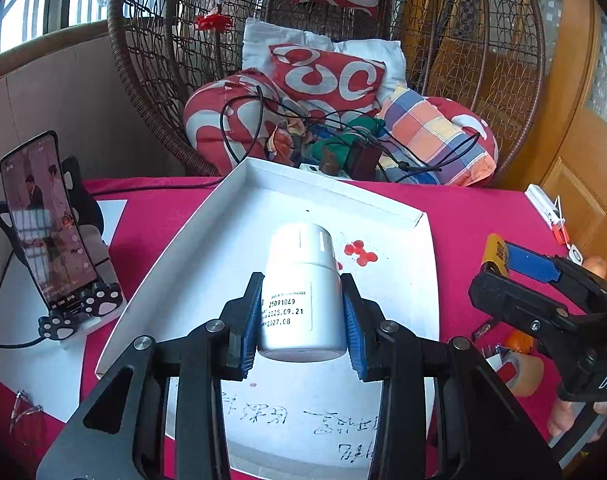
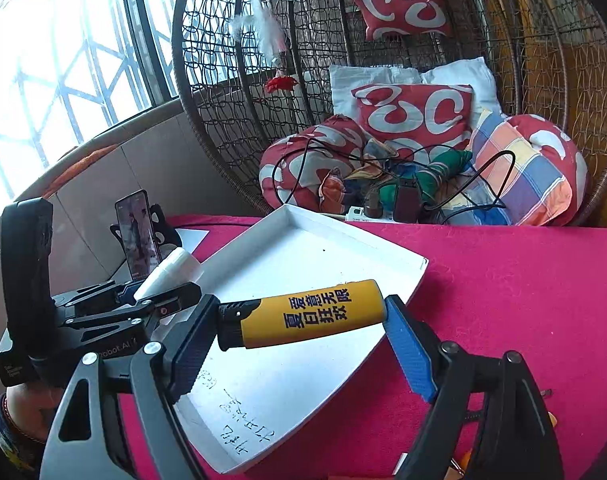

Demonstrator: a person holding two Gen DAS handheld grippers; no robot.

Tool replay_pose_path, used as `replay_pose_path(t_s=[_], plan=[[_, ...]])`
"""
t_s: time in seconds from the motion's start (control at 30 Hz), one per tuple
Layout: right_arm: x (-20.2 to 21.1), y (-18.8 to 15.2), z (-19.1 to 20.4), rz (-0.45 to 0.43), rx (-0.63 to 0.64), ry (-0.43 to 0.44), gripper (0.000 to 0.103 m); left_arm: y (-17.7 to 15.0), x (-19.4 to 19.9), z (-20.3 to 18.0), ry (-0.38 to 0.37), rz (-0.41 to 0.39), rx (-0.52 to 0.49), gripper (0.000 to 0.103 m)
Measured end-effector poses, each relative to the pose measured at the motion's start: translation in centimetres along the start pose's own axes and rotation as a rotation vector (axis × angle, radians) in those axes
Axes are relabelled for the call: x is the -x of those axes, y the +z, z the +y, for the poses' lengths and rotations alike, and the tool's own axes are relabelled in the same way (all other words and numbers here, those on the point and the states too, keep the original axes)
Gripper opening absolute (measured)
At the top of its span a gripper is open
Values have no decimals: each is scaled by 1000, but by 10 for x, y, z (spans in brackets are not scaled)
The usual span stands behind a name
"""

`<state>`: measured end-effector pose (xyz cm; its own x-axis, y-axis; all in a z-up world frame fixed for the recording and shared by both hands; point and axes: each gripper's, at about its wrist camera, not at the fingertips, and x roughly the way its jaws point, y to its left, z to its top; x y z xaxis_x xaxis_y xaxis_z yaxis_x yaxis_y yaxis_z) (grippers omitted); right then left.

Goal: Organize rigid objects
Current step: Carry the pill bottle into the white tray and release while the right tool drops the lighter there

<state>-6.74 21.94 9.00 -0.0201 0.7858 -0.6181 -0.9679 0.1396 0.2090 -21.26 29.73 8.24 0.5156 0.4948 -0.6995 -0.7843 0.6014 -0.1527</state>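
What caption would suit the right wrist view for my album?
Right gripper holds a yellow lighter over a white tray on a pink tablecloth.

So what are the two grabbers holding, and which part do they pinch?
The left gripper pinches the white bottle by its lower sides. The right gripper holds the yellow lighter end to end, above the white tray.

A home's sunroom or balcony corner: a wicker hanging chair (image 2: 383, 80) piled with cushions (image 2: 415, 114) at twelve o'clock, barred windows (image 2: 63, 60) at ten, a wooden door (image 1: 575, 140) at two.
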Motion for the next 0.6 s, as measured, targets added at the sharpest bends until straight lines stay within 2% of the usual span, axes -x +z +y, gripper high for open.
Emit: replay_pose_path(t_s=[0.17,0.27,0.5,0.57,0.6], plan=[[-42,-19,11,89,30,-7,82,-8,-38,15,7,52,80,36],[-55,-26,7,125,23,-22,82,-13,-50,25,11,79,94,36],[-67,-34,2,138,-2,-24,83,-20,-62,41,43,112,121,36],[-64,-34,0,136,-21,-20,84,-21,-61,43,53,108,118,44],[-62,-34,1,125,-29,-7,90,-21,-58,43,66,95,111,64]])
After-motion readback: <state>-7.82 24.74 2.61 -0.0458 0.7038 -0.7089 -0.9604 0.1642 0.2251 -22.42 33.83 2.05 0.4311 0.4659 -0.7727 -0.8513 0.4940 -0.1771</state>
